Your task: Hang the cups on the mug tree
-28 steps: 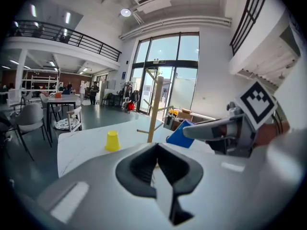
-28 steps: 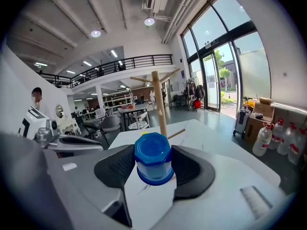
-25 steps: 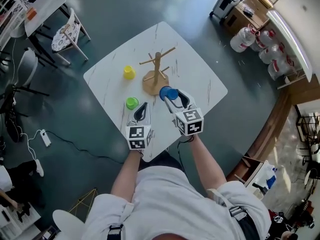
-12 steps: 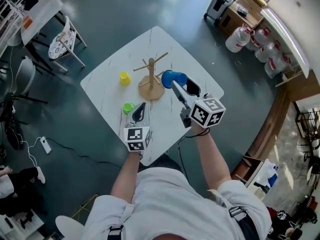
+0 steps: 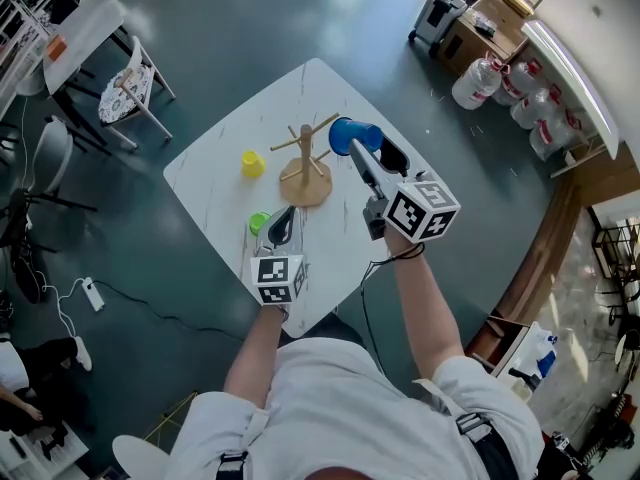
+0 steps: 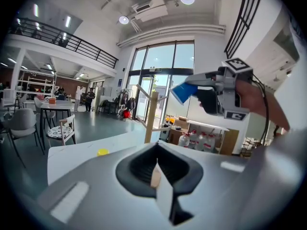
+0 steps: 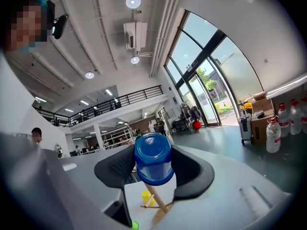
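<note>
The yellow cup (image 5: 253,164) and the green cup (image 5: 259,222) sit on the surface (image 5: 215,183), not yet hung. The left gripper (image 5: 286,215) hovers just beside the green one, closed and empty. The mug tree (image 5: 306,158) stands bare. The right gripper (image 5: 368,152) clamps the blue cup (image 5: 350,133) near an upper peg. All three cups are left to hang.

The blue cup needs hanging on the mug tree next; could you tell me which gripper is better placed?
Right. The right gripper grips the blue cup in its jaws, held high beside the mug tree. The left gripper is shut and empty, lower, by the green cup.
</note>
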`<state>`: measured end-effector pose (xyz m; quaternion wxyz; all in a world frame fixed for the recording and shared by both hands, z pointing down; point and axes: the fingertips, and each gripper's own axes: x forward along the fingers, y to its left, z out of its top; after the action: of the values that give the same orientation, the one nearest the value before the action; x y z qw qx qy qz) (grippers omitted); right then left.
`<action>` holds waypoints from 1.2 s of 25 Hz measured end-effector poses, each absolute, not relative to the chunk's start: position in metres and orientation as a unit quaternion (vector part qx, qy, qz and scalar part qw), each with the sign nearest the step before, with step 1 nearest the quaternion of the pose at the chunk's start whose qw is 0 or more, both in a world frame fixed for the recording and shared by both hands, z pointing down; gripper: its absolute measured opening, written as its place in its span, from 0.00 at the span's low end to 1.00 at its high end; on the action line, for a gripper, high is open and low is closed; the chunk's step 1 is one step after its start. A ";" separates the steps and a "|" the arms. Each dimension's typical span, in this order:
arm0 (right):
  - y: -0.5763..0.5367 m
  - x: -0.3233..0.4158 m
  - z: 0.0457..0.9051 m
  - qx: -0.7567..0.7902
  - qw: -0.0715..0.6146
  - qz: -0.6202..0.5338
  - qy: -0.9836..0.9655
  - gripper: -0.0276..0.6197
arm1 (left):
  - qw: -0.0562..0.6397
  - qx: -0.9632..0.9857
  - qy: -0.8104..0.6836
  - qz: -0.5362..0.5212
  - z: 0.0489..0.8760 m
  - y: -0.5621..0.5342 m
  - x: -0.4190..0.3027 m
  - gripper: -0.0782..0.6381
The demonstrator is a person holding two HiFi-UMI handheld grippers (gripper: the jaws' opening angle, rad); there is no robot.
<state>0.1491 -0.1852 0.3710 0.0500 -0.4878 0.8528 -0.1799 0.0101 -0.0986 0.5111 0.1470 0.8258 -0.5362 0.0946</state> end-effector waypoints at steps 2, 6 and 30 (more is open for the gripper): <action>-0.192 0.151 0.366 -0.490 0.049 -0.175 0.852 0.41 | 0.147 0.826 -0.536 0.095 0.511 -0.100 0.009 0.11; -0.209 0.148 0.367 -0.490 0.042 -0.183 0.851 0.41 | 0.147 0.826 -0.536 0.095 0.510 -0.105 0.008 0.11; -0.239 0.122 0.423 -0.463 0.013 -0.230 0.856 0.54 | 0.155 0.814 -0.550 0.102 0.519 -0.101 -0.001 0.11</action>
<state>0.1218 -0.2392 0.4233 0.0132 -0.4635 0.8557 -0.2297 -0.0013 -0.1012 0.5192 0.1553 0.8143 -0.5499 0.1023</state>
